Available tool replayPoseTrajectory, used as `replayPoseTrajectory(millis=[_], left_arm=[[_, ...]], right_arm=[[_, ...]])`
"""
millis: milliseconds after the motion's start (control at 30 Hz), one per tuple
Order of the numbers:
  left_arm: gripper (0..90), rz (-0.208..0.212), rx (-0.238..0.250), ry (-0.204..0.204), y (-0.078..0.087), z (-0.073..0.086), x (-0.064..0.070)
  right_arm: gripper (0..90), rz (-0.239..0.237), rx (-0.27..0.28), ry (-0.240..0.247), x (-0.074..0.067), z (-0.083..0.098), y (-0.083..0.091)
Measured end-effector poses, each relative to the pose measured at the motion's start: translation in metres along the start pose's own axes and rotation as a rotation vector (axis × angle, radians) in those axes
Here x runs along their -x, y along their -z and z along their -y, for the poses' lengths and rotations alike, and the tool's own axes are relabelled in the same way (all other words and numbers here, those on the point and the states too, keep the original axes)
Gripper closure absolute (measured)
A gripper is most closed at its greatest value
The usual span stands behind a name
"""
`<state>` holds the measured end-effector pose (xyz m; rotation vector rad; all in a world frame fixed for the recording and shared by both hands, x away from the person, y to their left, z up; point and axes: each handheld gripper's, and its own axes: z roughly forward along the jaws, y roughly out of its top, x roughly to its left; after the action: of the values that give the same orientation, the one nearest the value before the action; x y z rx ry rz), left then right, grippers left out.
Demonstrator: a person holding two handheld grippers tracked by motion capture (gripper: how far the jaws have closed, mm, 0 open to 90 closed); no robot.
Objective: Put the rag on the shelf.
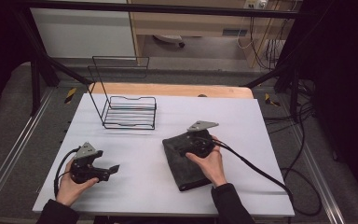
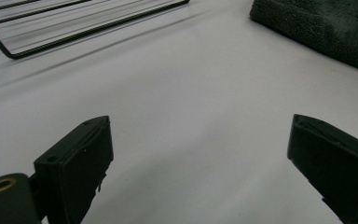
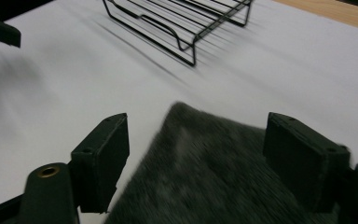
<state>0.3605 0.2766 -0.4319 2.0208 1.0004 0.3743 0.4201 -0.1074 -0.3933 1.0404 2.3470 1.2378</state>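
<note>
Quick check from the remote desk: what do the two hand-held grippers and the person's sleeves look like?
Both are black: the left hand-held gripper and right hand-held gripper each carry a grey three-cornered plate, trail a black cable, and end in blocky black fingers. Sleeves are dark.

In the high view, part of the dark grey folded fleece cloth (image 1: 185, 164) is covered by the right hand (image 1: 209, 163) and the black right gripper (image 1: 195, 143), whose jaws are hidden under its body, so their stance cannot be told there. The person is cut off by the bottom edge at the dark sleeves. In the left gripper view, the black wire rack (image 2: 74, 25) is cropped by the top and left edges, and the cloth (image 2: 326, 28) is cut by the top and right edges. In the right gripper view, the cloth (image 3: 214, 182) is smeared by blur and cropped at the bottom, the rack (image 3: 186, 23) is cut off by the top edge, and a dark piece (image 3: 0, 30) at the left edge cannot be identified.
</note>
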Motion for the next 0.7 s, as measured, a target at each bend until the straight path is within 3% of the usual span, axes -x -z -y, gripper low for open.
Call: replayPoseTrajectory(millis=[167, 333, 700], left_arm=[[7.2, 0.013, -0.002, -0.008, -0.007, -0.007, 0.013], [9.0, 0.048, -0.029, -0.027, -0.02, -0.015, 0.036], [15.7, 0.115, -0.073, -0.045, -0.057, -0.04, 0.098]], right_arm=[[27.2, 0.027, -0.038, -0.003, 0.018, 0.025, 0.028], [34.1, 0.027, -0.078, -0.047, 0.035, 0.059, 0.05], [49.8, 0.02, -0.131, -0.09, 0.048, 0.097, 0.066]])
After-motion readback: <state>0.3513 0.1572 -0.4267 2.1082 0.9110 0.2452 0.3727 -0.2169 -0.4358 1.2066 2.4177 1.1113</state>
